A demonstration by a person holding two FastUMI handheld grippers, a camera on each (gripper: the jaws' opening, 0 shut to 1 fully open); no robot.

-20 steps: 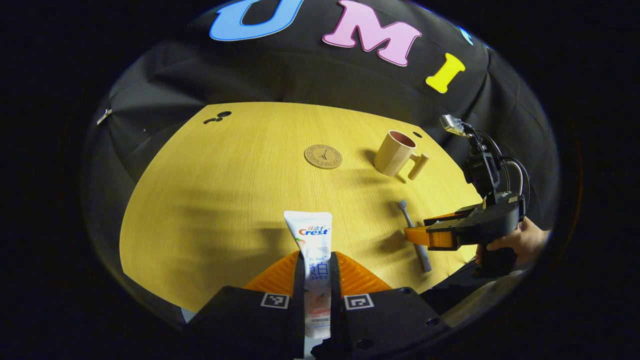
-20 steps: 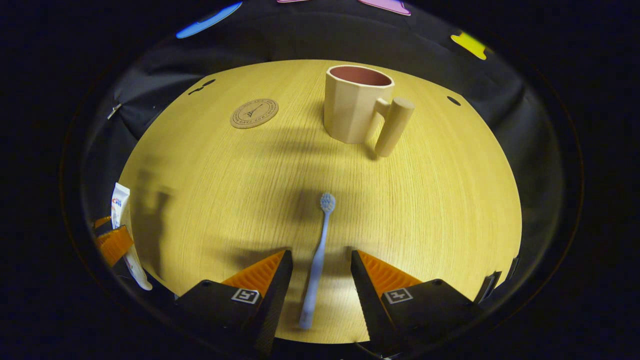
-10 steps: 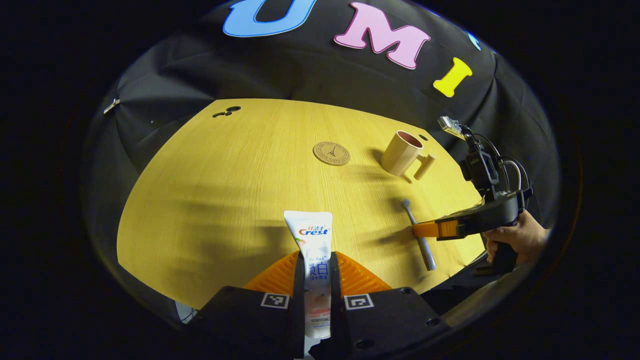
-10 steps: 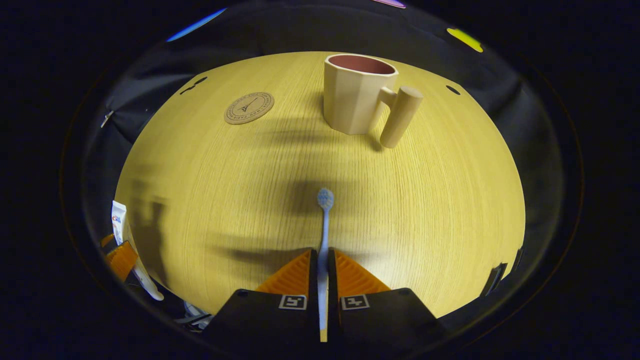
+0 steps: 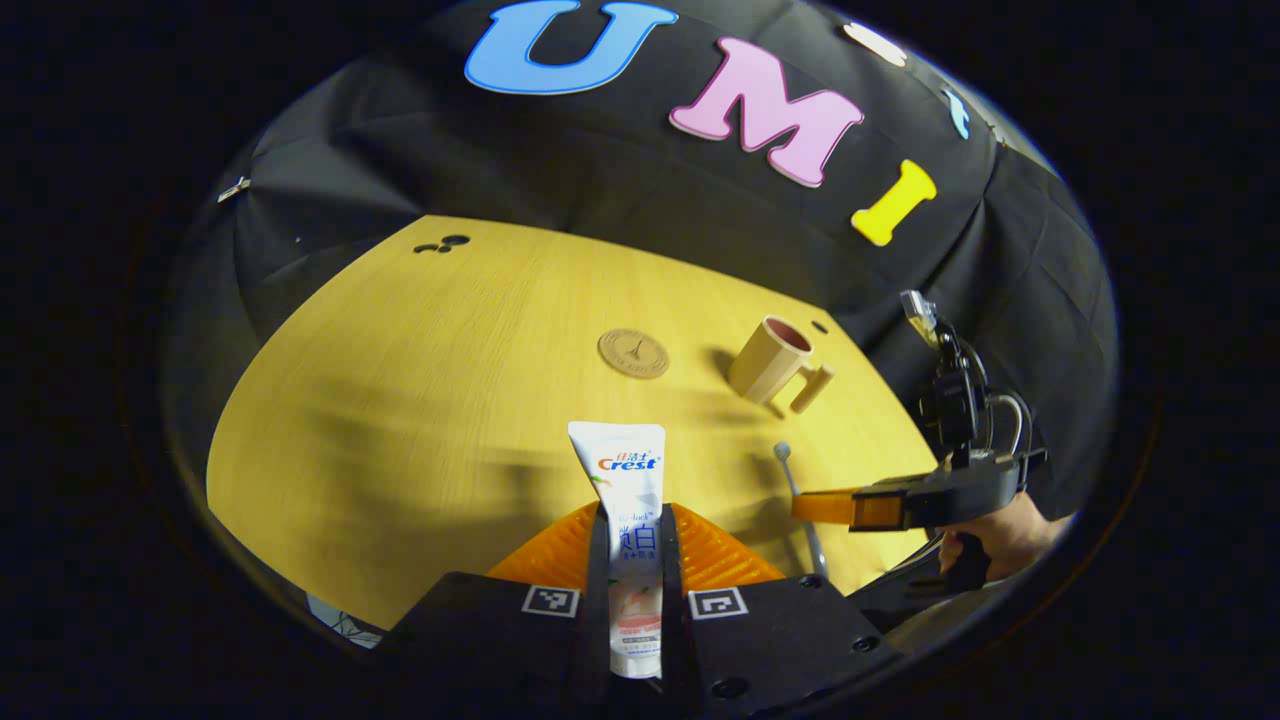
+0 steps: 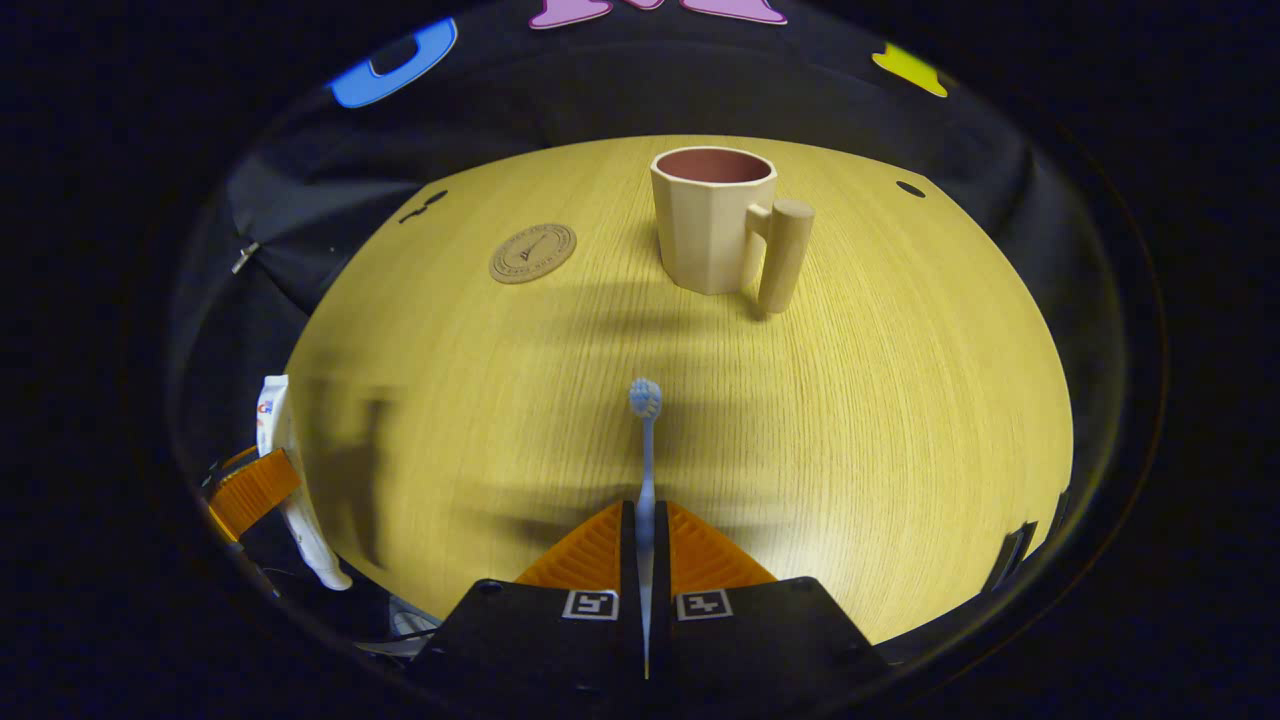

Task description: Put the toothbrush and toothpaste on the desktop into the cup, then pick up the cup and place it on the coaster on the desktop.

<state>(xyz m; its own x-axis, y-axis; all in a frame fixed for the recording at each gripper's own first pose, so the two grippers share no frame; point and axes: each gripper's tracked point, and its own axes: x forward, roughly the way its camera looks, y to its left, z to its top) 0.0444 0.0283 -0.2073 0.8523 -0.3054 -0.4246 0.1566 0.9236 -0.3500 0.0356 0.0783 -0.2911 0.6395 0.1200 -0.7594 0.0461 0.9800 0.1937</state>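
Holding both items now, so the grasping step looks finished and the carrying to the cup [image 6: 712, 235] comes next; left gripper [image 5: 634, 535] with jaws pinching the toothpaste [image 5: 624, 520] at its lower half, flat crimped end pointing forward, above the near edge of the desktop [image 5: 400, 400]; right gripper [image 6: 645, 535] with jaws pressed on the handle of the toothbrush [image 6: 646, 440], bristle head pointing forward toward the cup; cup standing upright and empty at the far side, handle to its right, well apart from both grippers; coaster [image 6: 532, 253] lying flat to the left of the cup, near but not touching; next move probably needs lifting each item over the rim, tilting it downward, then releasing inside; one at a time seems safer, because the opening is narrow and a light cup could tip.
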